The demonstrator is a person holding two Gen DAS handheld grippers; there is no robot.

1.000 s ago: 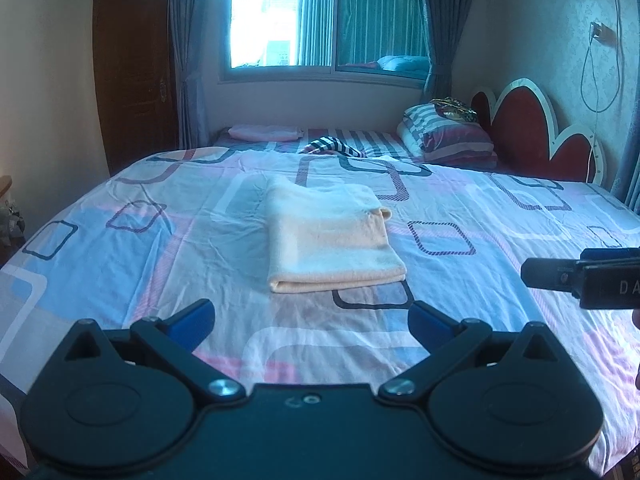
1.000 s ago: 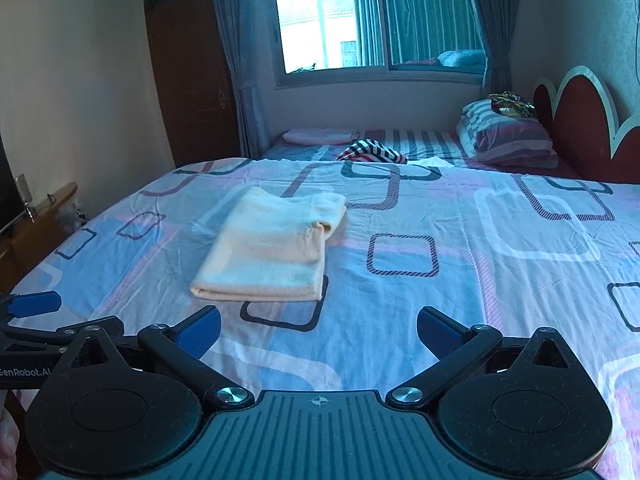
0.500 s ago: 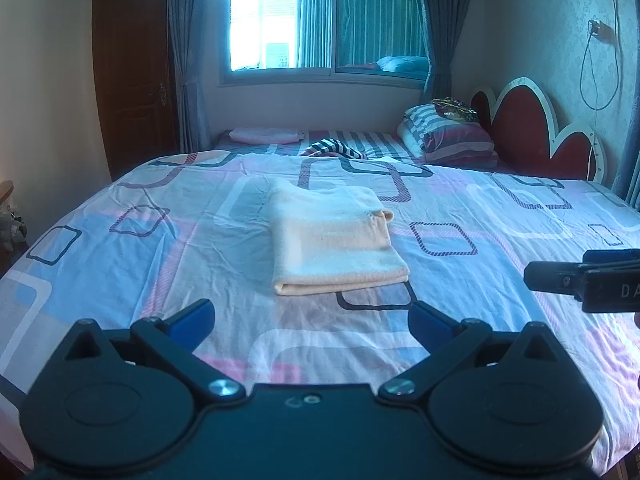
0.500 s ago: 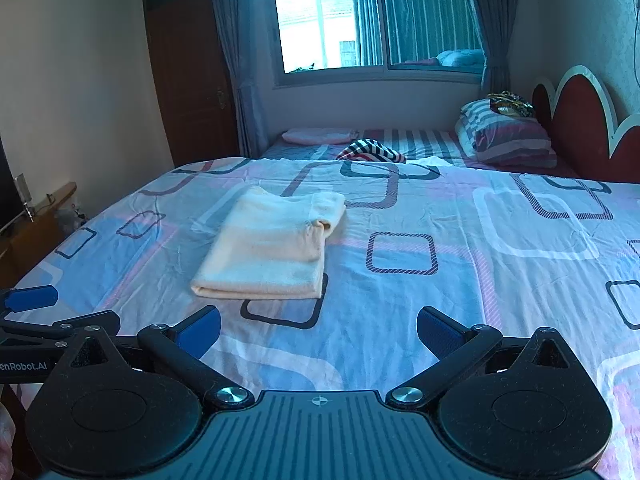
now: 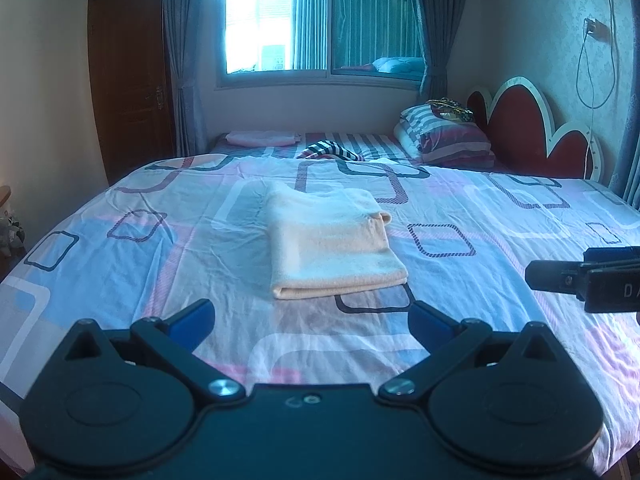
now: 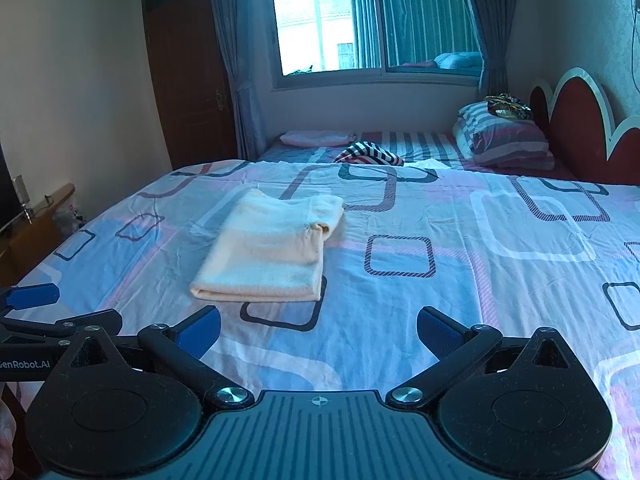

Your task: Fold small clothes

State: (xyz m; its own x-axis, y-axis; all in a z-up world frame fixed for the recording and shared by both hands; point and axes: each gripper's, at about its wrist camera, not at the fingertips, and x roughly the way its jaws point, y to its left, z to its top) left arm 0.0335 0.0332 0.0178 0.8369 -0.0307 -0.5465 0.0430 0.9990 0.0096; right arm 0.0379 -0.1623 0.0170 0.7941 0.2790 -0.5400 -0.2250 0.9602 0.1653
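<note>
At the bottom of each frame, the left gripper (image 5: 312, 318) and right gripper (image 6: 319, 326) are hanging spread wide, gripping nothing. The folded cloth (image 5: 330, 250) is lying beyond them on the bed (image 5: 120, 264), mid-frame, untouched.

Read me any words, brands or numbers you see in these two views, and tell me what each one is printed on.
"enRobot.AI": white print on the body of the left gripper, at the right wrist view's left edge; the first letter is cut off.
"DA": white letters on the body of the right gripper, at the left wrist view's right edge; the rest runs out of frame.
No other text is readable.
</note>
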